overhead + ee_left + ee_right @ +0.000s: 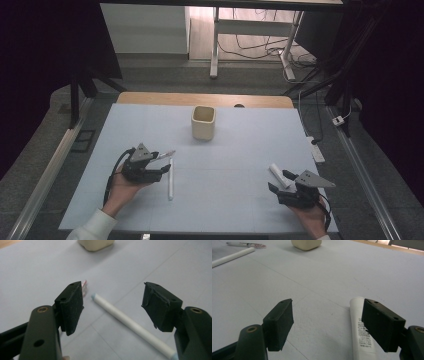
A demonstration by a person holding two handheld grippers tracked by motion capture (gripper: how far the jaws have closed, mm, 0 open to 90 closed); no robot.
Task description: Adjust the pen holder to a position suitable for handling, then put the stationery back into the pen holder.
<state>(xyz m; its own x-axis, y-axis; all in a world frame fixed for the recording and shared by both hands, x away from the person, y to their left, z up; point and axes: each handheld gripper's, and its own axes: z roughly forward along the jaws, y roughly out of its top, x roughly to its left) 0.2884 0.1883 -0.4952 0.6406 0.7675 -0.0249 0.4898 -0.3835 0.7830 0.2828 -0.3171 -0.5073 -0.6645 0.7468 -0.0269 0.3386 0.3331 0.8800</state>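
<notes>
Left tool (161, 172), jaws spread, sits low over the counter (240, 150) at near left; the white stick (130, 323) lies between its jaws, untouched, with a pen (162, 155) just beyond. Right tool (279, 191), also spread, rests at near right beside a white tube (362, 332). A cream cup (203, 122) stands far centre.

Pale blue-grey counter (240, 150) with faint grid lines, a wooden edge at the far side. Cream cup (203, 122); white stick (130, 323) with pale blue tips; white tube (361, 330) with small dark print. Black grippers, left (113, 306) and right (329, 322), grey plates on top.
</notes>
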